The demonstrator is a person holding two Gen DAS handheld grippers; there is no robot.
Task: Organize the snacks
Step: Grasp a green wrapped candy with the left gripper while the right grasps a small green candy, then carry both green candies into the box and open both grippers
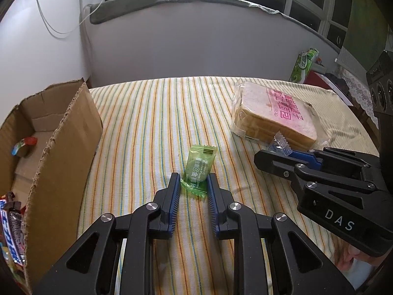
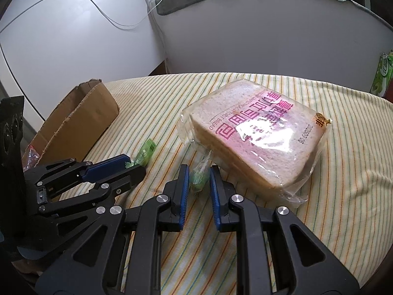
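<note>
A green snack packet [image 1: 199,172] lies on the striped tablecloth; its near end sits between the fingers of my left gripper [image 1: 193,180], which touch its edges. It also shows in the right wrist view [image 2: 145,153]. My right gripper [image 2: 199,174] straddles a small clear-wrapped candy [image 2: 200,174], jaws close on both sides; that candy shows at its tip in the left wrist view [image 1: 280,145]. A bagged loaf of sliced bread [image 2: 258,135] lies just beyond, also seen in the left wrist view [image 1: 275,113].
An open cardboard box [image 1: 61,147] stands at the left with candy bars [image 1: 12,223] and a gummy ring inside. The table's striped cloth [image 1: 152,113] runs back to a grey wall. A green bag [image 1: 303,65] stands at the far right.
</note>
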